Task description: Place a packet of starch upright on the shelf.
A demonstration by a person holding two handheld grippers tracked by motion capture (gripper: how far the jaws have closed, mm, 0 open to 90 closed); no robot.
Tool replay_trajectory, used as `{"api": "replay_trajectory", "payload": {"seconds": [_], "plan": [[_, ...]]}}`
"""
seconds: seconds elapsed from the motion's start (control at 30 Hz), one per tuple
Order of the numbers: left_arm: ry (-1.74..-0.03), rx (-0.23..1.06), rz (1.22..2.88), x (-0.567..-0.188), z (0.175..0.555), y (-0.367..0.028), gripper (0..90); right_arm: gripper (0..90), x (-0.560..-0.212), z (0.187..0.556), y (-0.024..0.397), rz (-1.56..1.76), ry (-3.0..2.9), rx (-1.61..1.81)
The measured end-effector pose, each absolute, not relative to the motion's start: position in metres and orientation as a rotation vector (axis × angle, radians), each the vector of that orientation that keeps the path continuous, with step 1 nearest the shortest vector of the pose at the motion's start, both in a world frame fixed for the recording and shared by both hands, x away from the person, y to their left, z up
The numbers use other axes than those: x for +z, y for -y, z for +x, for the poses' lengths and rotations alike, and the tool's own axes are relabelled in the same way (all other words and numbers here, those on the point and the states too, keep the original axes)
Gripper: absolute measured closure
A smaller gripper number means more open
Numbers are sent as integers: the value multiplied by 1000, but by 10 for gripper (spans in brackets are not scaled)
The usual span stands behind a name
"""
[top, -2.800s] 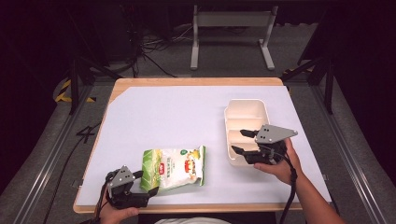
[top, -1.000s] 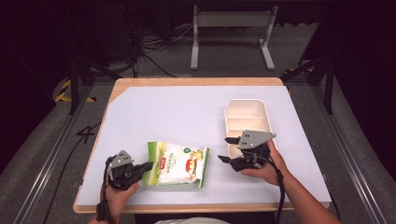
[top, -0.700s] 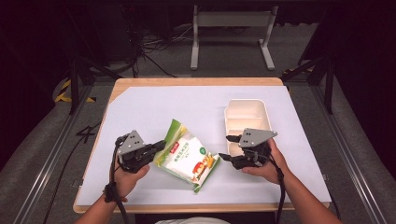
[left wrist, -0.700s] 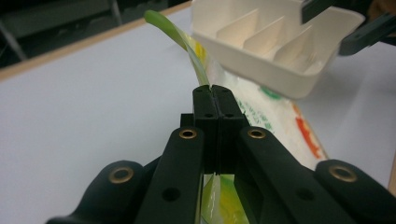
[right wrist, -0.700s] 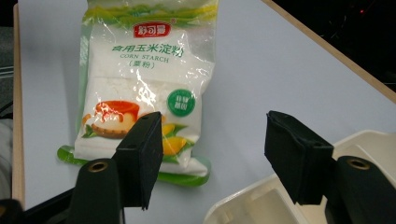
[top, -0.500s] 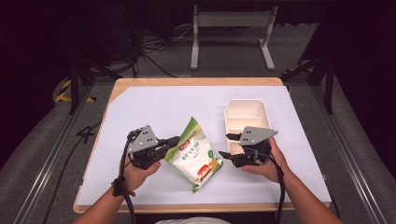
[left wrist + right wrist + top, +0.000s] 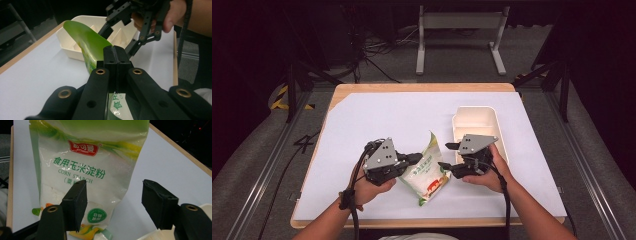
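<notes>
Left gripper: jaws clamped on the edge of the bag, which hangs tilted above the table, its lower end near or on the surface. Right gripper: jaws spread, empty, facing the bag's printed front from just beside it, no contact visible.

Likely step: hand-off or steadying. Centre the right jaws on a flat edge of the bag before closing; keep the left clamp firm until the second grip holds. The tray sits just behind the right gripper.

Count: one bag, one tray, two grippers.
</notes>
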State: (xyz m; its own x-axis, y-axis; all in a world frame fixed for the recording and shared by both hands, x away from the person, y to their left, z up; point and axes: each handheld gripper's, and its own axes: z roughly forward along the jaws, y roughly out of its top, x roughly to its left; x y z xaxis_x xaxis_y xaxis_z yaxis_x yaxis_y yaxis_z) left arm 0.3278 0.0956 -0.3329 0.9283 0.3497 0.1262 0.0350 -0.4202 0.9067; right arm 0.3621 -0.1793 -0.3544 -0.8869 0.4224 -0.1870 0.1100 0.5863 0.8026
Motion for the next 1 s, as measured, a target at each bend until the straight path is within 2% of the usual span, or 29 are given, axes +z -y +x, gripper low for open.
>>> {"api": "replay_trajectory", "payload": {"seconds": [0.27,0.33,0.37,0.43,0.5,0.6,0.67,0.83,0.87,0.93,1.0], "plan": [[-242,362,1992,-329,326,-90,900,352,-357,381,166,416,-2535,1137],[-238,362,1991,-329,326,-90,900,371,-357,387,162,418,-2549,1150],[-236,362,1989,-329,326,-90,900,390,-357,389,160,414,-2555,1146],[-238,362,1994,-330,326,-90,900,527,-355,389,157,371,-2580,1153],[-240,352,1994,-331,327,-90,900,579,-354,387,154,335,-2584,1139],[-236,345,1986,-331,327,-91,900,750,-354,387,156,353,-2575,1131],[-233,353,1987,-331,326,-91,900,826,-353,387,159,362,-2575,1148],[-265,367,1967,-331,328,-96,894,890,-354,385,161,352,-2569,1151],[-277,378,1964,-331,328,-98,881,892,-354,385,161,349,-2567,1148],[-306,384,1977,-333,330,-103,797,894,-353,384,161,343,-2564,1149],[-315,360,1982,-339,331,-106,788,894,-353,383,162,349,-2566,1148]]}}
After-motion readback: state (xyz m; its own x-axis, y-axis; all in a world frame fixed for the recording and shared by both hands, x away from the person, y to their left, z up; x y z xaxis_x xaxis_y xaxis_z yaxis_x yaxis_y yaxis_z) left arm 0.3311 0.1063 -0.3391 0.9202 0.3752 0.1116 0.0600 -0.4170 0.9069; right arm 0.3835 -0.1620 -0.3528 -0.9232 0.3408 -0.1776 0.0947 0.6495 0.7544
